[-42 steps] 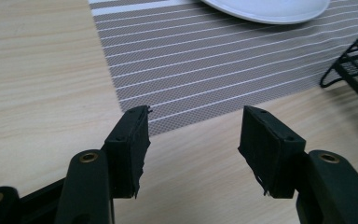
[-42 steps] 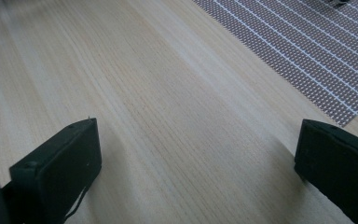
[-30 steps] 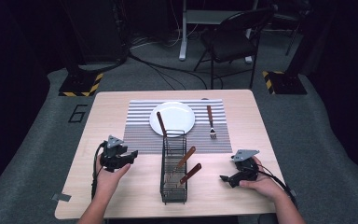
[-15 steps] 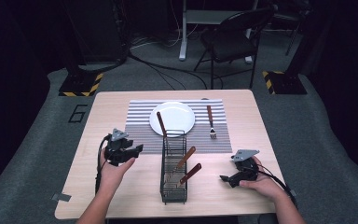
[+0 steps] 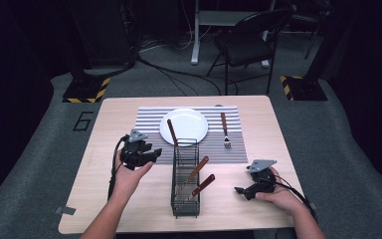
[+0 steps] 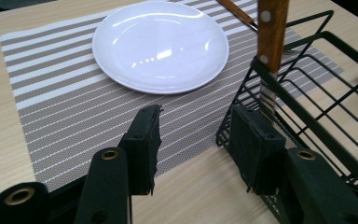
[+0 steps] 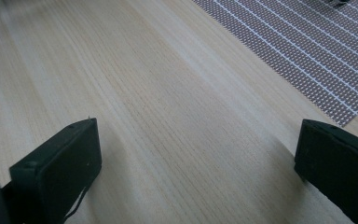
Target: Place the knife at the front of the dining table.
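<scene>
Item: wooden-handled utensil (image 6: 271,32), standing upright at the far left corner of the black wire caddy (image 5: 185,179), its handle rising above the rim and its metal shank passing down inside the wires; seen in the high view at (image 5: 172,132). Nearest to it, the left gripper (image 6: 200,130) was held above the table at the caddy's left side, jaws aimed toward that corner; they had just been closing, stood partly apart, and nothing was between them, the right-hand pad (image 6: 254,147) sitting just in front of the caddy's corner, whether touching it could not be told. Two more wooden-handled utensils (image 5: 199,177) leaned inside the caddy. Beyond it lay a striped placemat (image 5: 149,124) bearing a white plate (image 5: 186,124) and a wooden-handled fork (image 5: 225,130), the fork to the right of the plate and apart from it. The right gripper (image 7: 196,163) rested low near the table's right front edge, well apart from the caddy, jaws spread wide over bare wood and holding nothing. Support: light wooden table (image 5: 109,199).
</scene>
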The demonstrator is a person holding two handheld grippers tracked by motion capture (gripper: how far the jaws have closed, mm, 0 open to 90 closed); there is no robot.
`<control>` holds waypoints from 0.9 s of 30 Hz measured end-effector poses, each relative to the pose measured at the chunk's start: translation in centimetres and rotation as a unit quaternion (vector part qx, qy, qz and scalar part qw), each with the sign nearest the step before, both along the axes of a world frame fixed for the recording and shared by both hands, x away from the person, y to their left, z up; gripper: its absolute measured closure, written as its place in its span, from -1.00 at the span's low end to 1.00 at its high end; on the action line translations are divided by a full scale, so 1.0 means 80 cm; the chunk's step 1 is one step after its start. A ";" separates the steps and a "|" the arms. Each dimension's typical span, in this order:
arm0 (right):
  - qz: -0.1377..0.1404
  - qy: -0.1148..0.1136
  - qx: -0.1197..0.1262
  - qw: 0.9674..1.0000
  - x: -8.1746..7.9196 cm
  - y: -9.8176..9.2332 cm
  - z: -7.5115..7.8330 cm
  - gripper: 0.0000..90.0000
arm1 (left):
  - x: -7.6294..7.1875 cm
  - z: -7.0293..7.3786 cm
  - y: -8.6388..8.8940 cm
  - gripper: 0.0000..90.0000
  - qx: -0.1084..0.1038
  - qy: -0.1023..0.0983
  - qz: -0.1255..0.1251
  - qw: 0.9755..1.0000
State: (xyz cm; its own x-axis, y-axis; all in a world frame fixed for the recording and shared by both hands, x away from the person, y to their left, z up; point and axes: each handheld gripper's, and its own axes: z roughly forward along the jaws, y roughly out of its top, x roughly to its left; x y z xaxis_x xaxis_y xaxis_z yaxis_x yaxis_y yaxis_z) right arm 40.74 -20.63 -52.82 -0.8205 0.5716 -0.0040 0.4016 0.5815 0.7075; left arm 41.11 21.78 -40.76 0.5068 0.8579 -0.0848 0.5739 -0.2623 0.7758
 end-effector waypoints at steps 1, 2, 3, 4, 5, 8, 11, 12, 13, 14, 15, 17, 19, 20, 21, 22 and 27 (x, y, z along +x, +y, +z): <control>0.000 0.000 0.000 1.000 0.000 0.000 0.000 -1.00 | 0.000 0.000 0.000 0.19 0.000 0.000 0.000 1.000; 0.000 0.000 0.000 1.000 0.000 0.000 0.000 -1.00 | 0.001 0.002 -0.003 0.19 0.001 -0.001 -0.004 1.000; 0.000 0.000 0.000 1.000 0.000 0.000 0.000 -1.00 | 0.001 0.004 -0.006 0.19 -0.001 -0.003 -0.005 1.000; 0.000 0.000 0.000 1.000 0.000 0.000 0.000 -1.00 | 0.002 0.005 -0.008 0.19 0.000 -0.004 -0.007 1.000; 0.000 0.000 0.000 1.000 0.000 0.000 0.000 -1.00 | 0.002 0.005 -0.008 0.19 0.000 -0.004 -0.007 1.000; 0.000 0.000 0.000 1.000 0.000 0.000 0.000 -1.00 | 0.004 0.009 -0.013 0.19 -0.006 -0.005 -0.012 1.000; 0.000 0.000 0.000 1.000 0.000 0.000 0.000 -1.00 | 0.005 0.013 -0.019 0.19 -0.006 -0.007 -0.019 1.000; 0.000 0.000 0.000 1.000 0.000 0.000 0.000 -1.00 | 0.006 0.015 -0.023 0.20 -0.006 -0.008 -0.023 1.000; 0.000 0.000 0.000 1.000 0.000 0.000 0.000 -1.00 | 0.006 0.015 -0.023 0.20 -0.006 -0.008 -0.023 1.000; 0.000 0.000 0.000 1.000 0.000 0.000 0.000 -1.00 | 0.008 0.017 -0.027 0.21 -0.007 -0.006 -0.027 1.000; 0.000 0.000 0.000 1.000 0.000 0.000 0.000 -1.00 | 0.008 0.017 -0.027 0.21 -0.007 -0.006 -0.027 1.000; 0.000 0.000 0.000 1.000 0.000 0.000 0.000 -1.00 | 0.009 0.017 -0.031 0.22 -0.011 -0.010 -0.030 0.999; 0.000 0.000 0.000 1.000 0.000 0.000 0.000 -1.00 | 0.011 0.018 -0.035 0.22 -0.011 -0.010 -0.033 0.999; 0.000 0.000 0.001 1.000 0.000 0.000 0.000 -1.00 | 0.011 0.019 -0.036 0.22 -0.010 -0.009 -0.035 0.999; 0.000 0.000 0.001 1.000 0.000 0.000 0.000 -1.00 | 0.012 0.019 -0.038 0.22 -0.011 -0.010 -0.034 0.999; 0.000 0.000 0.000 1.000 0.000 0.000 0.000 -1.00 | 0.014 0.019 -0.040 0.23 -0.010 -0.008 -0.039 0.999; 0.000 0.000 0.000 1.000 0.000 0.000 0.000 -1.00 | 0.018 0.018 -0.047 0.24 -0.019 -0.007 -0.040 0.999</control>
State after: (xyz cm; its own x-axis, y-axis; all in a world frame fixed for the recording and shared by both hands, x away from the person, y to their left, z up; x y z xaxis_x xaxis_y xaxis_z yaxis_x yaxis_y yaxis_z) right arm 40.74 -20.64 -52.82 -0.8203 0.5720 -0.0033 0.4022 0.5809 0.7077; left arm 42.54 18.04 -39.30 0.5744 0.8112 -0.1092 0.5420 -0.2769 0.7935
